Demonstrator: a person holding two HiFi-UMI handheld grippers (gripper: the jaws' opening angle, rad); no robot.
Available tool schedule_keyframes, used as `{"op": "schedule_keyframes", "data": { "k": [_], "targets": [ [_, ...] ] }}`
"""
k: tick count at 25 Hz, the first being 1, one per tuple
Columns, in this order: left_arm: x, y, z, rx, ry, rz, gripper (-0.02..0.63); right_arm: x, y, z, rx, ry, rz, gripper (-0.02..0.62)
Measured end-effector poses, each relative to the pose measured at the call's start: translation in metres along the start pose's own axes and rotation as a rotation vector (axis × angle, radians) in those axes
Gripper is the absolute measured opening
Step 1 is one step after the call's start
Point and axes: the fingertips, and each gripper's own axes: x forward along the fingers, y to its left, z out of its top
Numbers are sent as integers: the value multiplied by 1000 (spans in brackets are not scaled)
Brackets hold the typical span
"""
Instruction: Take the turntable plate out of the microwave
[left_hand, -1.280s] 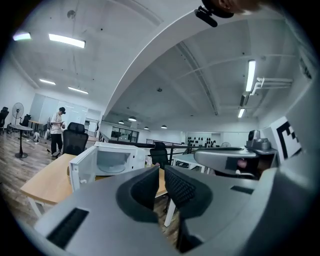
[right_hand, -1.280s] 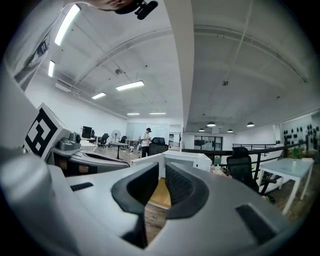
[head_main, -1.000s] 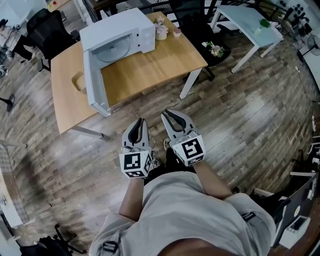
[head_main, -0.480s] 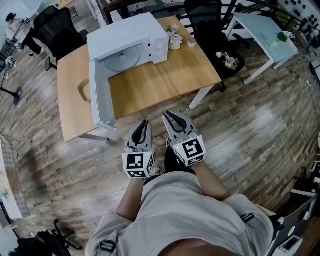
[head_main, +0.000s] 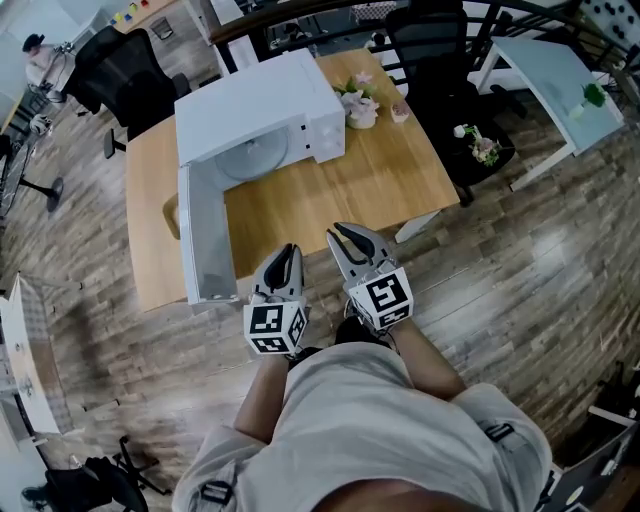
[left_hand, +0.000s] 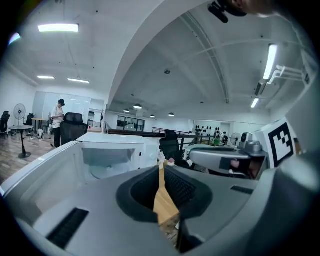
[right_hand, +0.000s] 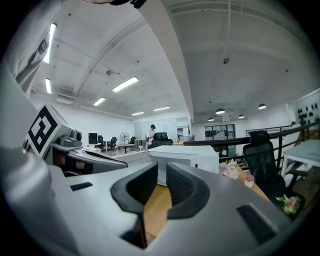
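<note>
A white microwave stands on a wooden table, its door swung wide open toward me on the left. The round glass turntable plate lies inside the cavity; in the left gripper view the plate shows dimly behind the door. My left gripper hovers at the table's near edge, just right of the door's end. My right gripper is beside it, over the same edge. Both point at the microwave. Each has only a narrow gap between its jaws, with nothing in it.
A flower pot and a small pink item sit right of the microwave. A wooden object lies left of the door. Black chairs stand behind the table, and a pale table stands far right. A person is far left.
The table and microwave have drawn nearer in the head view. Both grippers, earlier over the floor, now reach the table's near edge. Their jaws look the same.
</note>
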Motion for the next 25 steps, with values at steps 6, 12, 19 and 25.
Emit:
{"op": "schedule_keyframes", "data": {
  "k": [6, 12, 19, 25],
  "targets": [
    [23, 20, -9, -48, 43, 72, 46, 26, -29, -22, 33, 43, 43, 63],
    [40, 44, -23, -78, 88, 124, 46, 54, -39, -44, 89, 96, 84, 66],
    [72, 86, -41, -204, 105, 159, 46, 96, -43, -75, 199, 179, 126, 67],
    [113, 130, -51, -304, 129, 154, 46, 148, -49, -98, 296, 267, 152, 69]
  ]
}}
